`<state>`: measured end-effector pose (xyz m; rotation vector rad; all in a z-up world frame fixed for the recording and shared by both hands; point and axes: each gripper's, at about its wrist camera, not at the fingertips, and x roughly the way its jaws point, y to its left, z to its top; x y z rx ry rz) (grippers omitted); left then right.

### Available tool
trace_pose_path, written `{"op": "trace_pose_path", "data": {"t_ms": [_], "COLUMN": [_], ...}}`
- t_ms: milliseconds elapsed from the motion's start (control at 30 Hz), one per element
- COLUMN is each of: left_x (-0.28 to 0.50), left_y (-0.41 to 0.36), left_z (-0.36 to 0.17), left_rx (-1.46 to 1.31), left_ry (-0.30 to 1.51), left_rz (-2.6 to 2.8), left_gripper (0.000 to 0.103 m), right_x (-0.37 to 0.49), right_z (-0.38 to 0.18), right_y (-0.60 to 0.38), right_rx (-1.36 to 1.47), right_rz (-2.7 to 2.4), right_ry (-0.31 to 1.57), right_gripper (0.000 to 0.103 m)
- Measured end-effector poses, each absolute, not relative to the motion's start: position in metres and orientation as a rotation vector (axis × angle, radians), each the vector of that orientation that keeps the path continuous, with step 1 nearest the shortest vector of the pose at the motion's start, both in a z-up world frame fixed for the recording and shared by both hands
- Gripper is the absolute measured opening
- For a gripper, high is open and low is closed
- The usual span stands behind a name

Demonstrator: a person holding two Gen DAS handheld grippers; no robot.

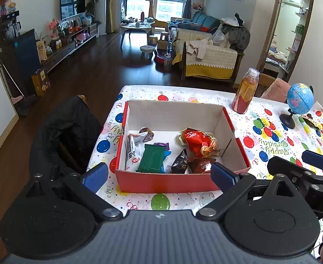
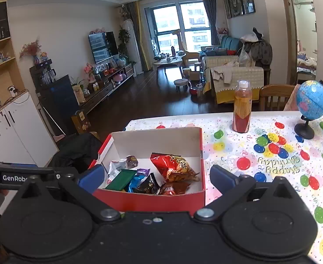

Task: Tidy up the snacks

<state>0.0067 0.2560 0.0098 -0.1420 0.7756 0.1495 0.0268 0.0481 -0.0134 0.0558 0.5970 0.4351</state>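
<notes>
Red box (image 1: 161, 181): cardboard, white inside, open at the top, standing on the surface (image 1: 271, 145) near its left front corner; long axis runs left to right in the left wrist view.
Snacks: all lie loose on the box floor, toward the near wall.
Green bar (image 1: 150, 158): flat wrapper, long axis pointing away from the camera, resting over a blue pack (image 1: 166, 157) and a purple one (image 1: 162, 145).
White pack (image 1: 133, 151): leans against the left wall, with a small brown sweet (image 1: 147, 133) just behind it.
Red bag (image 1: 197, 142): crumpled, shiny, orange at one end, on the right half of the floor.
Dark packs (image 1: 180, 164): two brown wrappers at the near wall, side by side.
Left hand-held gripper (image 1: 159, 175): spread wide, blue pads either side of the near wall, holding nothing.
Right hand-held gripper (image 2: 157, 177): also spread wide and empty; left pad in front of the box's near left corner, right pad off its right side.
Surface: balloon-print cloth.
Bottle (image 1: 246, 91): orange-red, upright, behind the box on the right.
Globe (image 1: 298, 102): blue, on a black stand, right of the bottle.
</notes>
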Motion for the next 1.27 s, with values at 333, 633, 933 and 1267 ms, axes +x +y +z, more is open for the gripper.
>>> {"op": "trace_pose_path", "data": {"t_ms": [333, 633, 933, 1267], "left_x": [0.0061, 0.0029, -0.0024, -0.0007], "left_y": [0.2552, 0.2532, 0.2534, 0.2507], "left_z": [0.0092, 0.0106, 0.0146, 0.0126], "left_rx": [-0.136, -0.129, -0.118, -0.117], "left_ry": [0.775, 0.760, 0.745, 0.764], "left_rz": [0.147, 0.143, 0.122, 0.100], "left_gripper": [0.100, 0.100, 0.100, 0.100], "right_x": [0.0273, 0.0266, 0.0279, 0.0276], "right_z": [-0.0139, -0.0130, -0.0150, -0.0175], "right_y": [0.0466, 0.0449, 0.0413, 0.0395], "right_rx": [0.065, 0.061, 0.076, 0.081], "right_rz": [0.426, 0.408, 0.358, 0.349], "right_ry": [0.618, 0.612, 0.636, 0.644], "right_gripper": [0.102, 0.102, 0.102, 0.102]}}
